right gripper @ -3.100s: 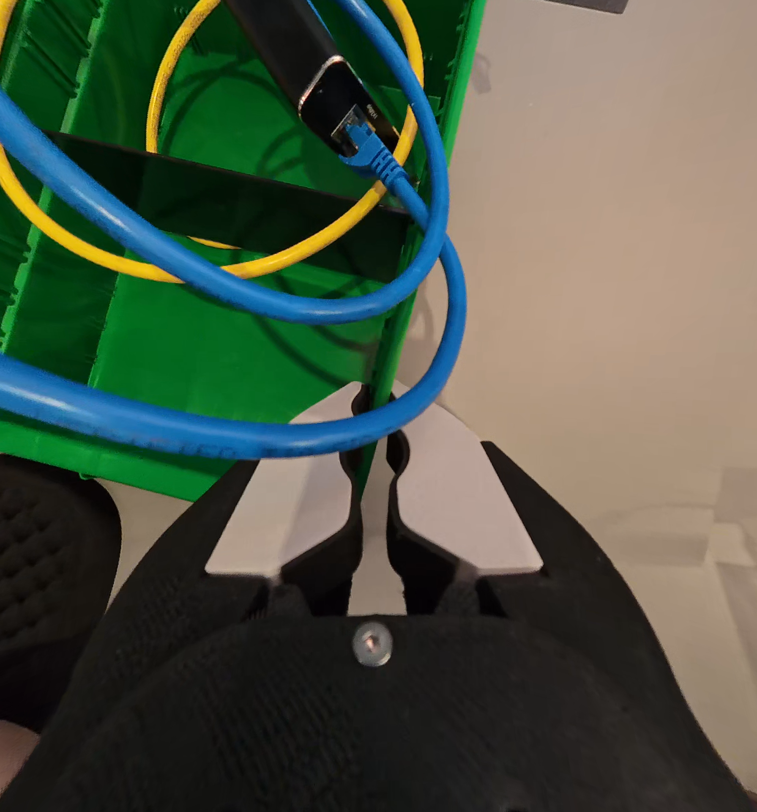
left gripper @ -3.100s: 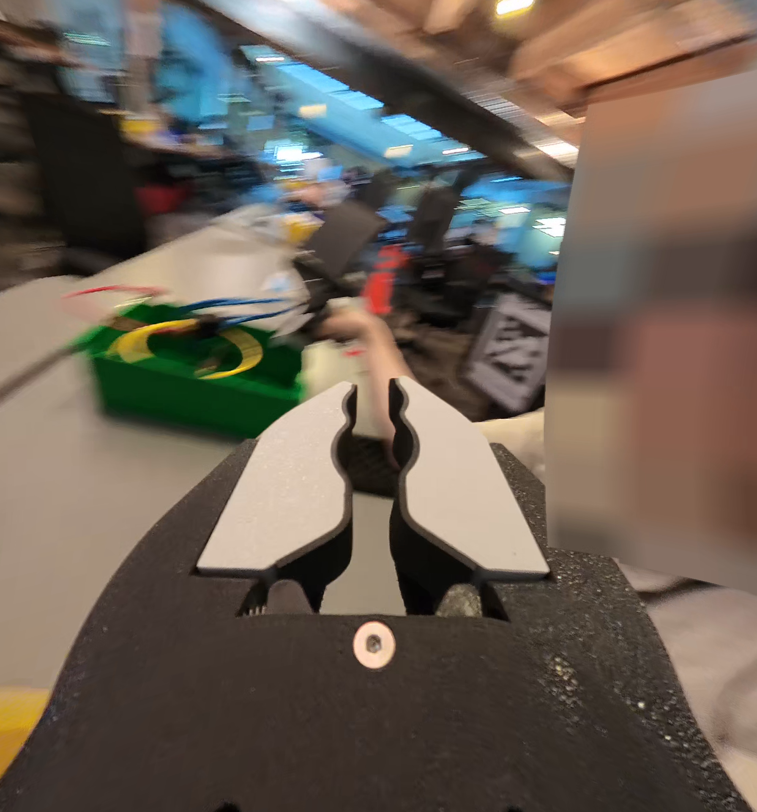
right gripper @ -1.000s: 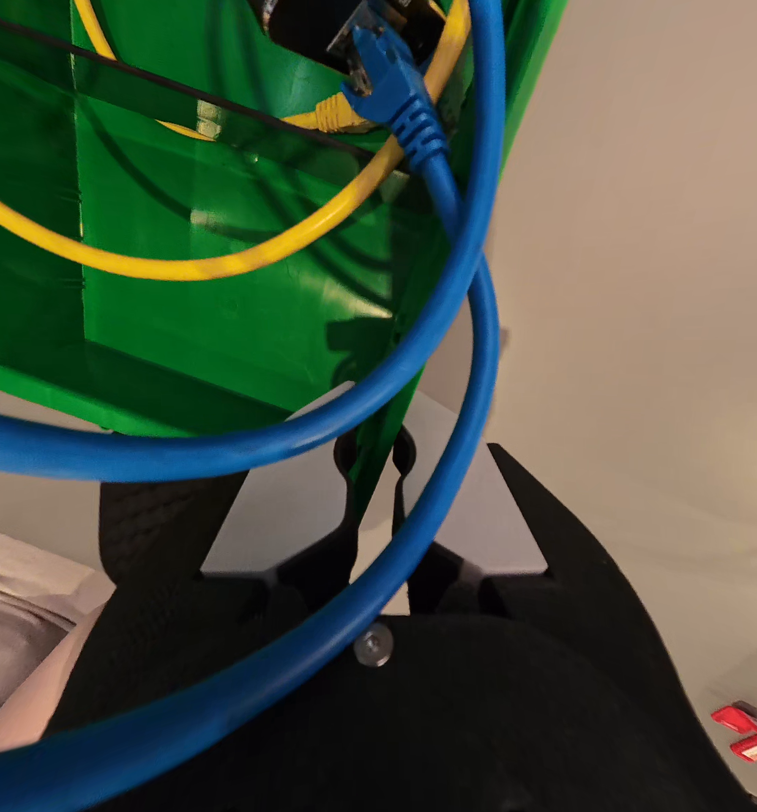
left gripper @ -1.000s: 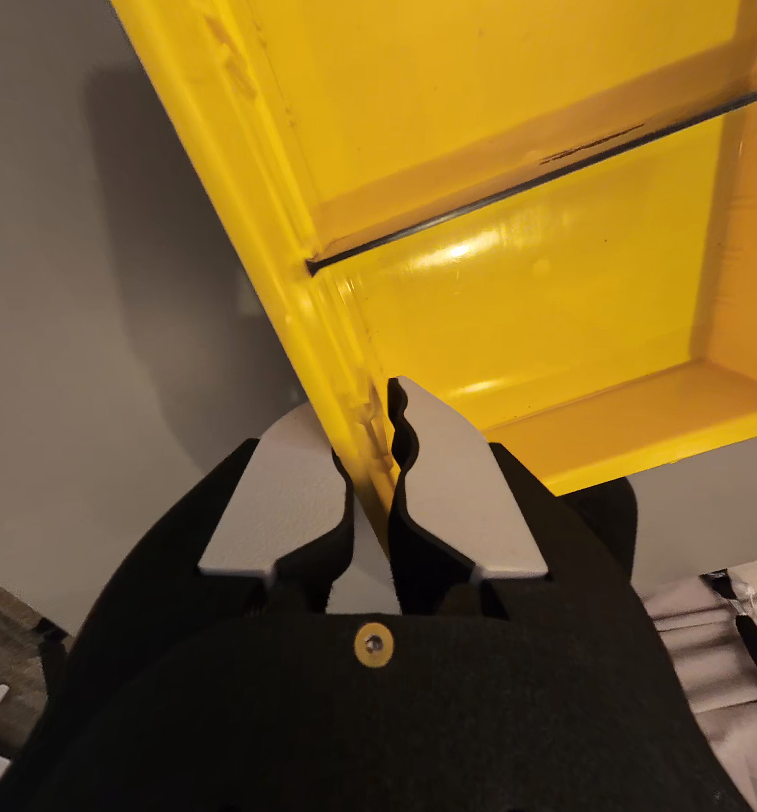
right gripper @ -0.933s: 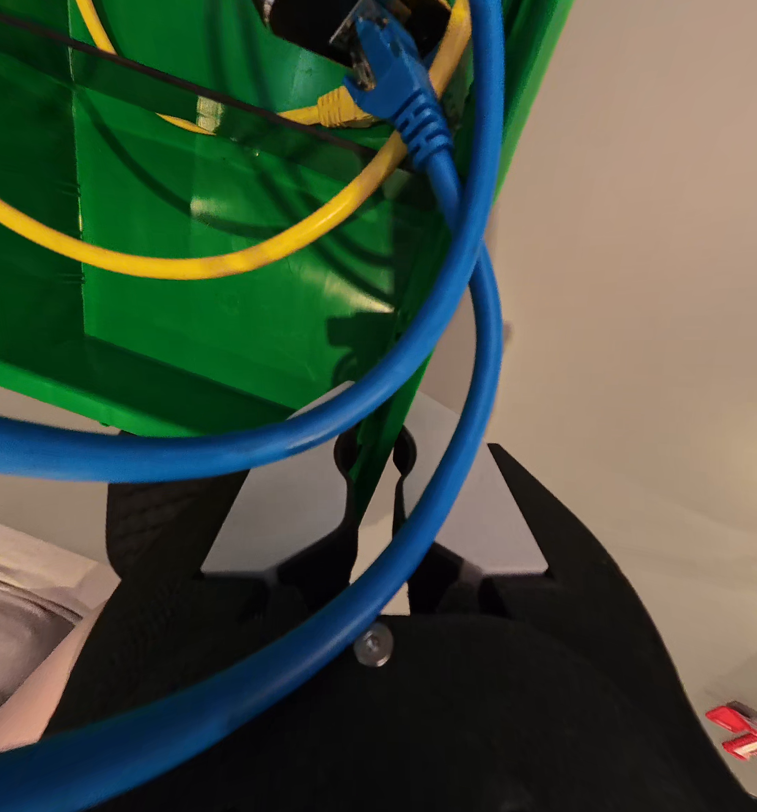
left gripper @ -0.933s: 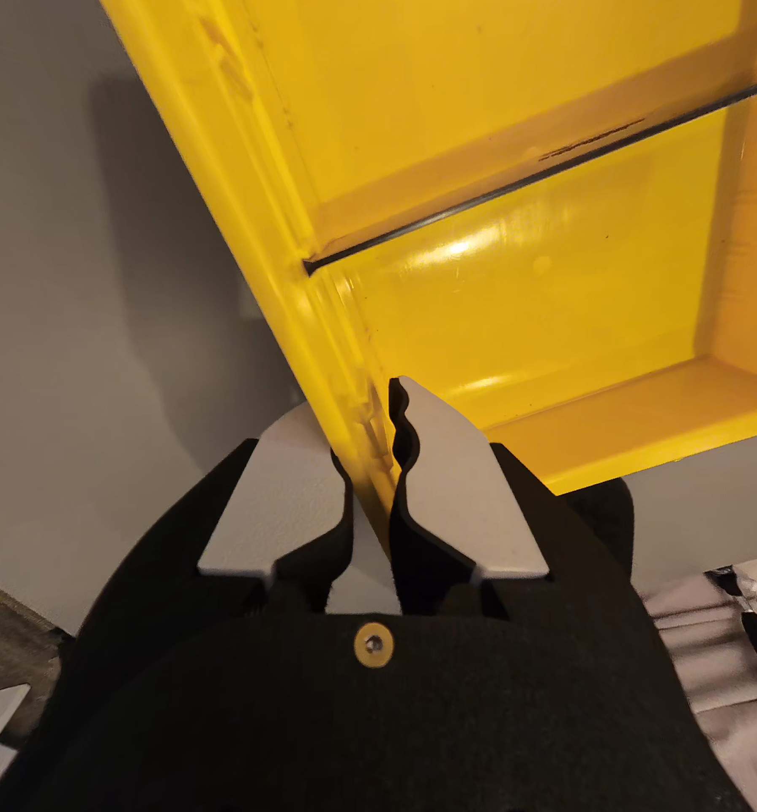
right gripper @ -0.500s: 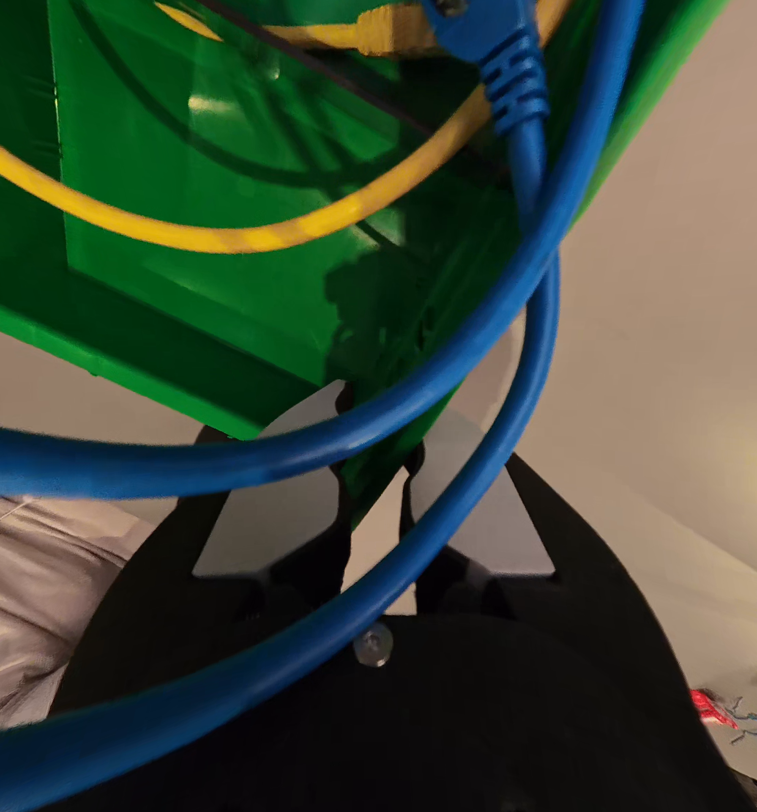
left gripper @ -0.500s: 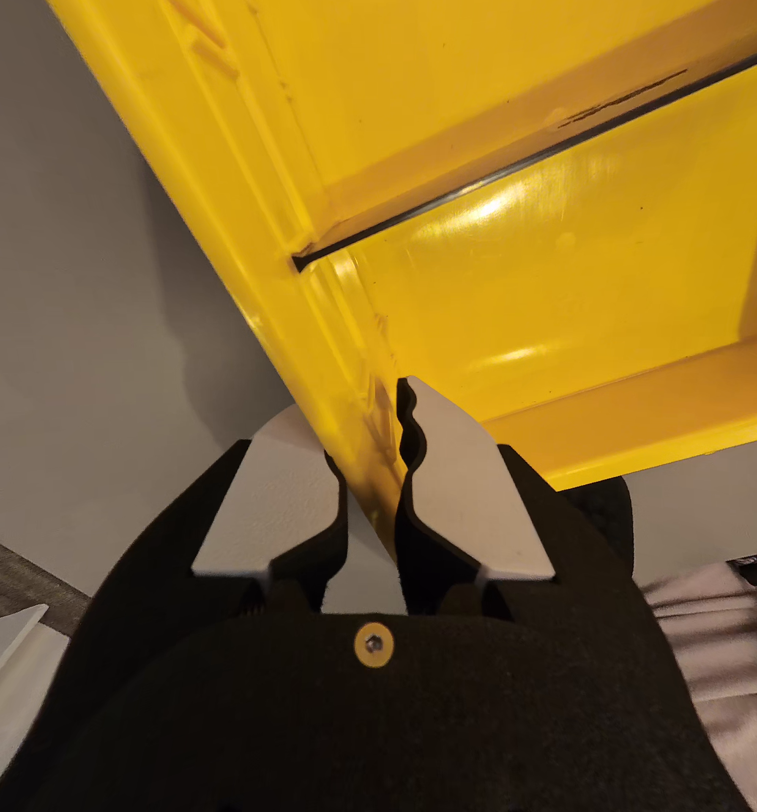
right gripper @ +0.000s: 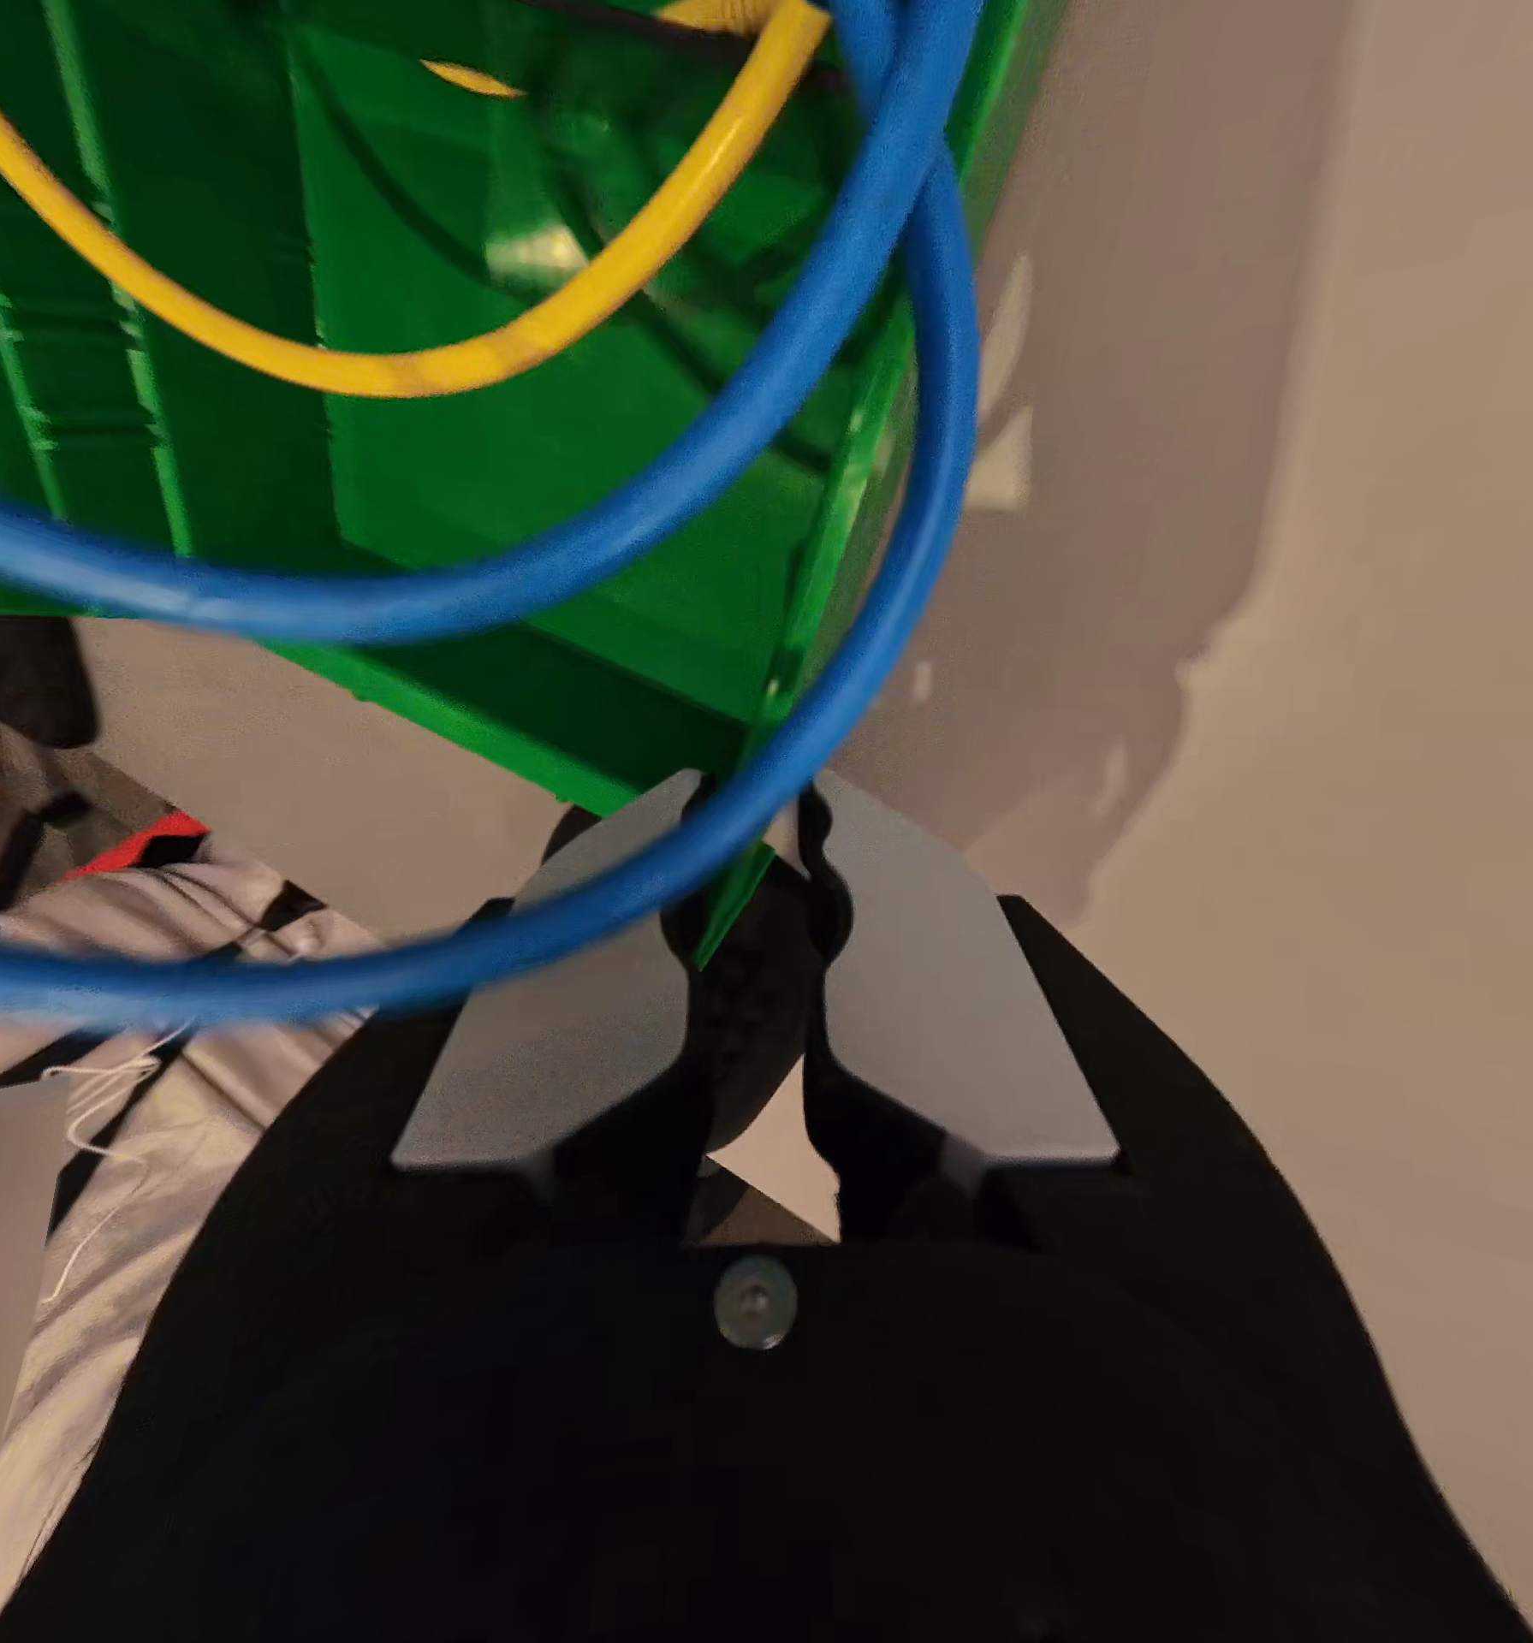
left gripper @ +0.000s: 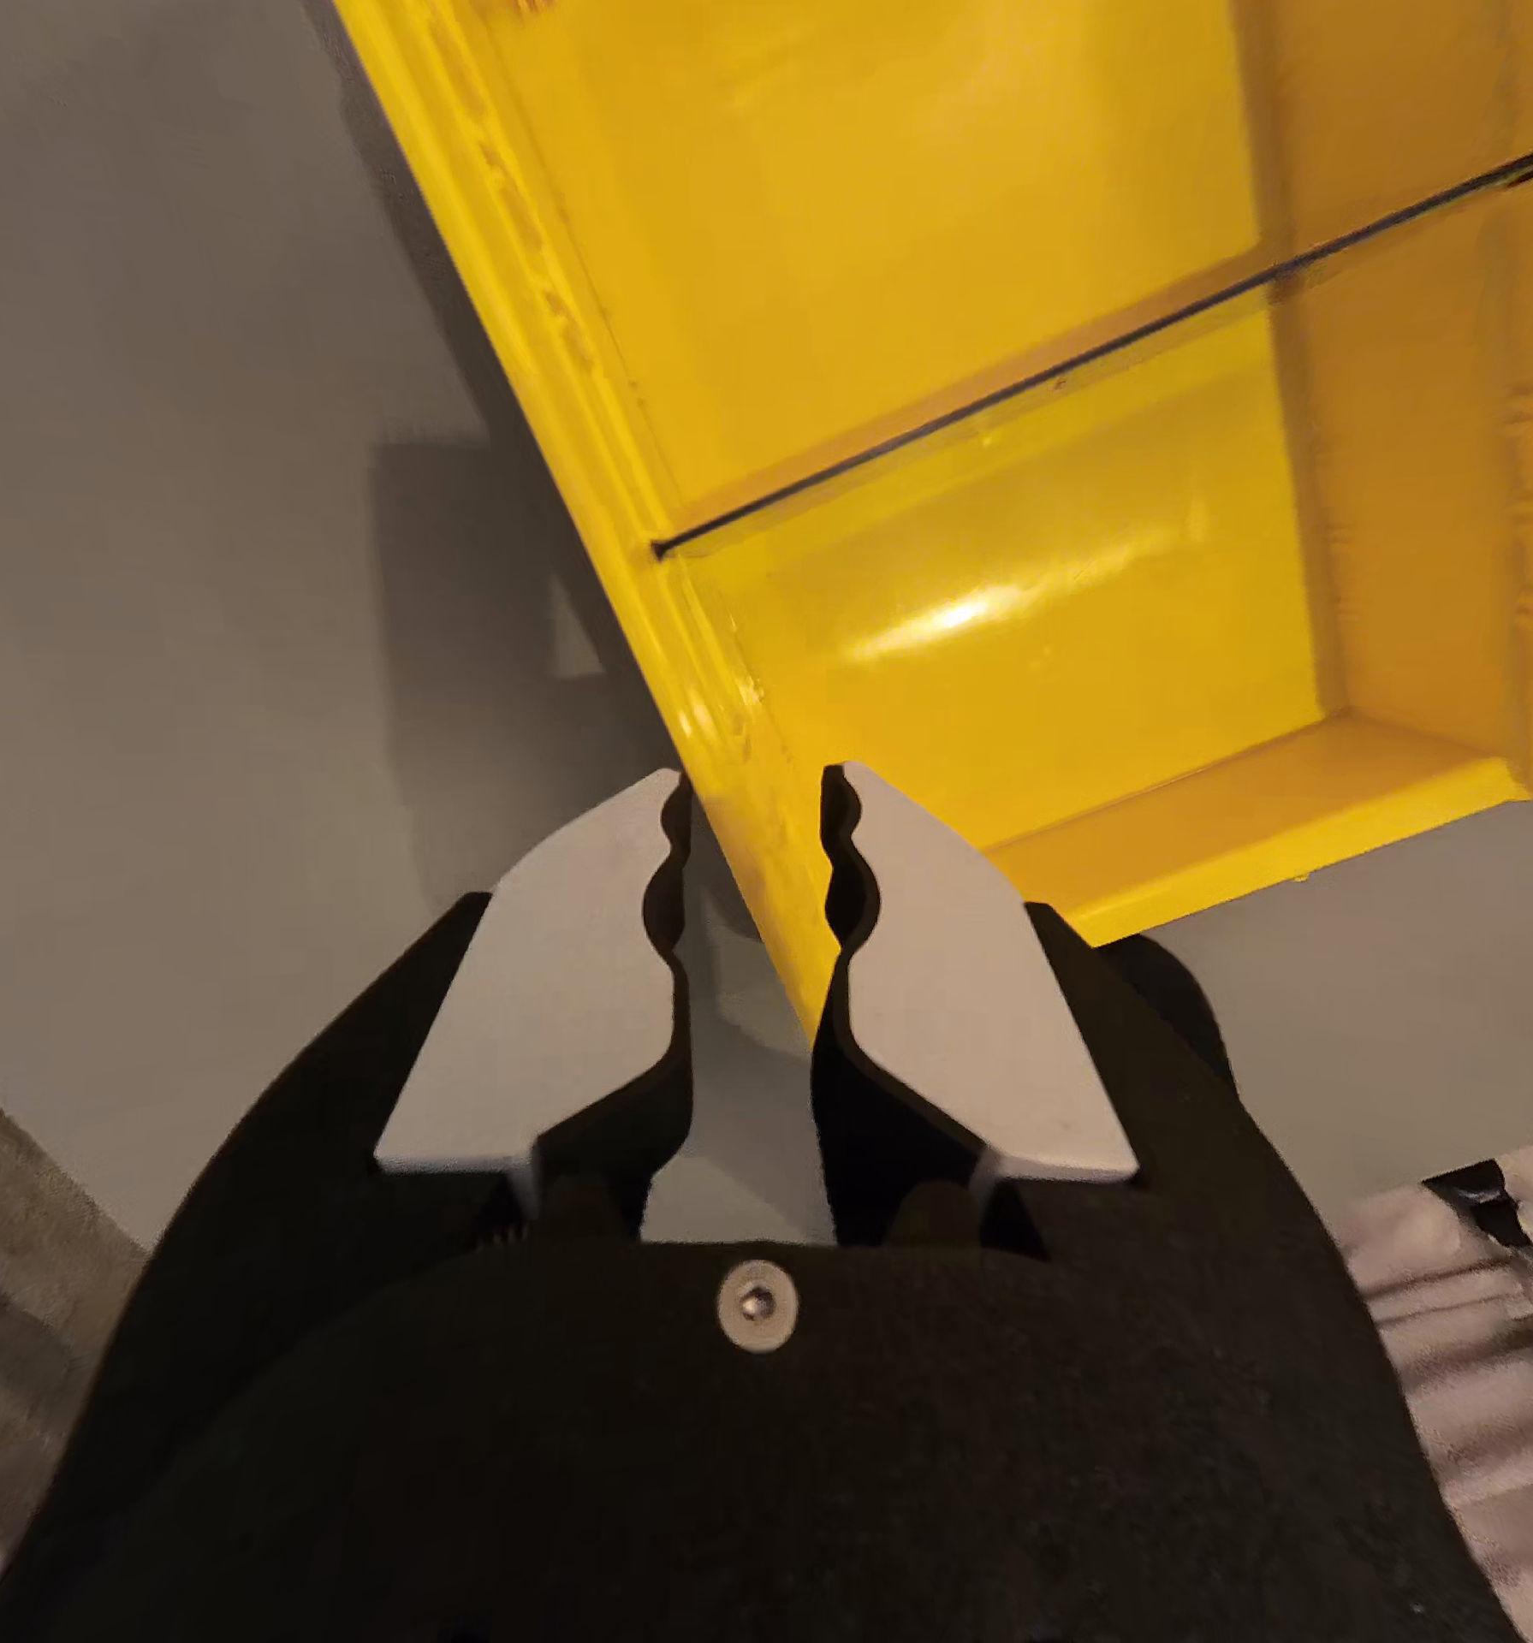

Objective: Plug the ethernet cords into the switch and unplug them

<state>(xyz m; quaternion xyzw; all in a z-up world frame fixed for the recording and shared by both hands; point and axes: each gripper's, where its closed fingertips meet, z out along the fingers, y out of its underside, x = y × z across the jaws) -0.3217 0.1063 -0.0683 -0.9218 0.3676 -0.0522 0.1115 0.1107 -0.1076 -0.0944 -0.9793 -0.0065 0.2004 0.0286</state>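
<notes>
In the left wrist view my left gripper (left gripper: 752, 782) is open astride the side wall (left gripper: 749, 853) of an empty yellow bin (left gripper: 1011, 356); daylight shows between the wall and the pads. In the right wrist view my right gripper (right gripper: 755, 778) is open astride the thin corner wall (right gripper: 731, 898) of a green bin (right gripper: 496, 498). A blue ethernet cord (right gripper: 834, 293) loops over the bin's edge and across my left finger (right gripper: 585, 978). A yellow cord (right gripper: 442, 369) lies coiled inside the green bin. The switch is out of view.
Both bins rest on a pale table (left gripper: 167, 444), which also shows in the right wrist view (right gripper: 1323, 622). A dark divider (left gripper: 1100, 356) crosses the yellow bin. A person's light clothing (right gripper: 122, 1156) is at the lower left, and it shows in the left wrist view (left gripper: 1456, 1316). One gripper's finger ends stand about 50 cm off the other's.
Both grippers had been shut on their bin walls a second ago; both jaws have since spread and let the walls go. The right view has shifted, and the blue plug and switch have left the frame.
</notes>
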